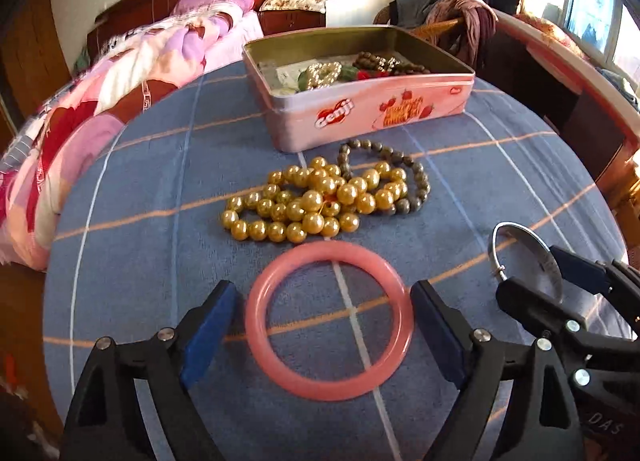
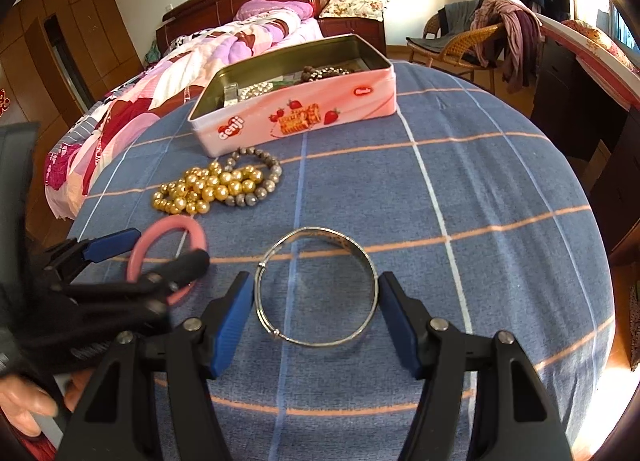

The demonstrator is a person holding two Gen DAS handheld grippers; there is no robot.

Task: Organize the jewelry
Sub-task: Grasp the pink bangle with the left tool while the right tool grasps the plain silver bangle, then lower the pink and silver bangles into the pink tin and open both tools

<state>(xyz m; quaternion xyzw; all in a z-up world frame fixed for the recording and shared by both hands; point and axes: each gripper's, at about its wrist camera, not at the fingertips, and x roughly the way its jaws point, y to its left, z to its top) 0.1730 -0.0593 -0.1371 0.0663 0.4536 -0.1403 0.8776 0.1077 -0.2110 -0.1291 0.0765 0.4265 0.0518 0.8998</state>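
Note:
A pink bangle [image 1: 328,250] lies flat on the blue checked cloth. My left gripper [image 1: 324,325] stands open around it, and a gap shows beside the left pad. The right wrist view shows this gripper [image 2: 170,247] from the side over the pink bangle [image 2: 168,227]. My right gripper [image 2: 316,313] is shut on a thin silver bangle [image 2: 320,343], one blue pad against each side. In the left wrist view the silver bangle [image 1: 520,231] sits tilted between the right gripper's [image 1: 528,273] fingers. An open pink tin [image 1: 360,117] holding several pieces stands further back.
A heap of gold bead strands [image 1: 316,201] and a grey bead bracelet [image 1: 416,181] lie between the bangles and the tin [image 2: 300,117]. A bed with a pink quilt [image 1: 120,73] is at left, a wicker chair [image 2: 460,45] with clothes behind. A hand [image 2: 24,401] shows at lower left.

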